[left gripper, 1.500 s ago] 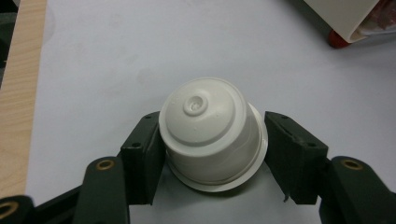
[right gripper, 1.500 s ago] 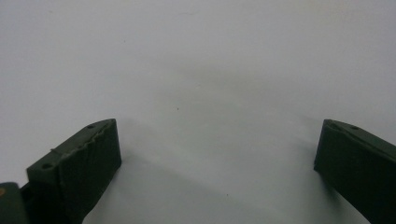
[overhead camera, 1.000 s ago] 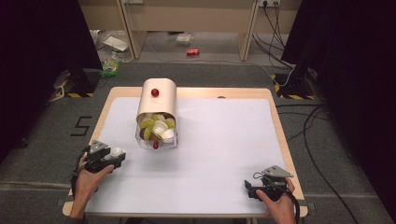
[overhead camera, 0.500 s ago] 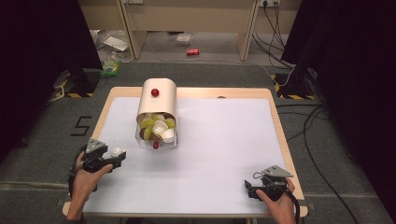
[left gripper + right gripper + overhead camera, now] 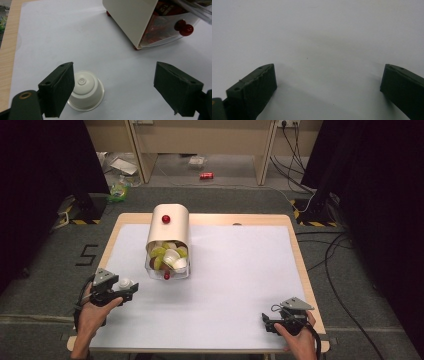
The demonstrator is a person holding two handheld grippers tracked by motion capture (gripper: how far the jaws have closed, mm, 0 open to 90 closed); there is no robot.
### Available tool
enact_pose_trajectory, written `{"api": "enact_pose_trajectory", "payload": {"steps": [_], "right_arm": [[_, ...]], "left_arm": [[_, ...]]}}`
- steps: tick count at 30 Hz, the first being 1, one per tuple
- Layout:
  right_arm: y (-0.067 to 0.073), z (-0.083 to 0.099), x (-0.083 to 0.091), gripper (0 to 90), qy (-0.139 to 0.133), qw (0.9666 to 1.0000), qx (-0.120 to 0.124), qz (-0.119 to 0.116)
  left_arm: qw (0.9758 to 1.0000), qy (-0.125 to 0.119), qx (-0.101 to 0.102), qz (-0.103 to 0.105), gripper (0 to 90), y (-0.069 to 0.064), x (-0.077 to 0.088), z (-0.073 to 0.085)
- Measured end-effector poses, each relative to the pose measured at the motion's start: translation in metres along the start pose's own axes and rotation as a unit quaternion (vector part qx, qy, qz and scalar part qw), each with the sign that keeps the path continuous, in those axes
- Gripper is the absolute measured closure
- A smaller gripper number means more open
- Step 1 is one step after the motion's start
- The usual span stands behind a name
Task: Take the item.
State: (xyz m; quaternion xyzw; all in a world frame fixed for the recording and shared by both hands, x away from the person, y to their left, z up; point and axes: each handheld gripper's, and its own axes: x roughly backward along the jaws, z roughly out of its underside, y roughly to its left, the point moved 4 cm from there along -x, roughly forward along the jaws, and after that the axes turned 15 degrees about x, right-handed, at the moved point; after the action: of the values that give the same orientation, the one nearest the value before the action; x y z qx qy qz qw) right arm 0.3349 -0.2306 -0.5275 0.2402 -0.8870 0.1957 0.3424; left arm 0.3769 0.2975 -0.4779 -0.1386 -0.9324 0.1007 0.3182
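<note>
White paper covers the table point(image 5: 300, 270), where a tipped dispenser point(image 5: 169, 227) spills capsules. Nearest the left gripper point(image 5: 113, 92), whose jaws have just been opening wide, a white capsule point(image 5: 86, 93) stands upside down beside one jaw, released. Right gripper point(image 5: 328, 90), well apart, gapes empty.

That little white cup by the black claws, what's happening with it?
A person holds a gripper in each hand. The left gripper has just been opening, and the white cup sits upside down on the white table, free. The box of cups lies behind. The right gripper waits open.
</note>
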Motion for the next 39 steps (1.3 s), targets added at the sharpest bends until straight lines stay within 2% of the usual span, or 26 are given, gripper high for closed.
{"api": "enact_pose_trajectory", "payload": {"steps": [5, 16, 30, 39], "right_arm": [[0.000, 0.000, 0.000, 0.8, 0.000, 1.0000, 0.000, 0.000], [0.000, 0.000, 0.000, 0.8, -0.002, 1.0000, 0.003, -0.001], [0.000, 0.000, 0.000, 0.8, -0.002, 1.0000, 0.003, 0.000], [0.000, 0.000, 0.000, 0.8, -0.002, 1.0000, 0.003, -0.001]], "left_arm": [[1.0000, -0.004, -0.004, 0.004, 16.7, -0.006, 0.004, -0.002], [0.9995, -0.006, -0.028, 0.016, 16.6, -0.023, 0.011, -0.008], [0.9984, -0.017, -0.040, 0.038, 16.3, -0.040, 0.025, -0.013], [0.9979, -0.022, -0.040, 0.045, 16.3, -0.047, 0.027, -0.017]]}}
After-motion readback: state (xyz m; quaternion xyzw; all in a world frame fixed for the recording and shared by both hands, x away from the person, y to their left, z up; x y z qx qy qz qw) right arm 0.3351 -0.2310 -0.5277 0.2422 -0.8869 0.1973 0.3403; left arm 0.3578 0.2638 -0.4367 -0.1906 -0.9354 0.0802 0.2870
